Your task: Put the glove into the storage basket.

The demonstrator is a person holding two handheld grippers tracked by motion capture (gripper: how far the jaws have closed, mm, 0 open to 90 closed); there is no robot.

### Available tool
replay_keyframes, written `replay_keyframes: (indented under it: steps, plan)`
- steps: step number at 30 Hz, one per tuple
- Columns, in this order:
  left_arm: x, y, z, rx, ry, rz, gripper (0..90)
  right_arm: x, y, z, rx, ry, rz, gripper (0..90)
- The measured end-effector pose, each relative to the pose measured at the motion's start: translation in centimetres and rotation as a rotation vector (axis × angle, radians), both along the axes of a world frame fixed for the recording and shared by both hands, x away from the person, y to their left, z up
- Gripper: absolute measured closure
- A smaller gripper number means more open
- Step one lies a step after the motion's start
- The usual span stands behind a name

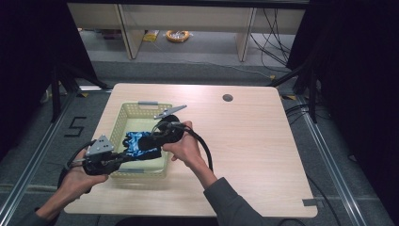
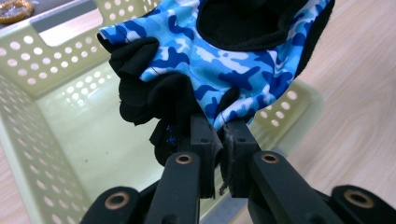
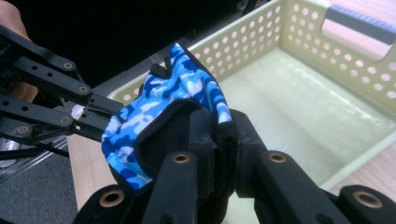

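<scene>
While both grippers clamp the blue camouflage glove [image 1: 139, 145] between them, it hangs stretched over the pale perforated basket [image 1: 123, 117] on the table [image 1: 244, 141]. The left gripper [image 2: 218, 135] has its fingers clenched on the glove's lower edge; the right gripper [image 3: 219, 128] has its fingers clenched on the black cuff. The likely trouble is an uneven release: if one side lets go first, the fabric could swing toward the basket's near rim and drape over it rather than drop inside. Pulling apart too hard could also slip the thin cloth out of a pinch. The basket's walls crowd both grippers, and the right cable [image 1: 203, 146] trails just beside the rim.
</scene>
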State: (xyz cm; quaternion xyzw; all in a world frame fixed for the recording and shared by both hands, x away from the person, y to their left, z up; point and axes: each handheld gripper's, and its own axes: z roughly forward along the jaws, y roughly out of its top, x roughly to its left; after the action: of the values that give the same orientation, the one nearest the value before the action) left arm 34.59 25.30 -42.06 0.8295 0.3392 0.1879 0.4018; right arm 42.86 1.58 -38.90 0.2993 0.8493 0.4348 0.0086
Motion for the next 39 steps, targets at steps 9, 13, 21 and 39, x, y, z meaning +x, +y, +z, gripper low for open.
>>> replay_keyframes:
  steps: [9,13,21,39]
  plan:
    - [0.9,1.4,-1.3,0.016,0.049,0.019,83.5,1.1,1.8,-1.8,-0.011,0.044,-0.011,81.6]
    - [1.1,2.0,-1.5,0.035,0.062,0.022,83.2,1.5,2.5,-2.7,-0.019,0.055,-0.012,81.6]
    - [1.6,2.5,-2.1,0.051,0.091,0.030,82.7,1.9,3.3,-3.8,-0.026,0.084,-0.026,81.6]
    - [1.6,3.0,-1.0,0.032,0.062,0.081,51.2,2.4,4.1,-6.4,-0.144,0.100,-0.073,81.4]
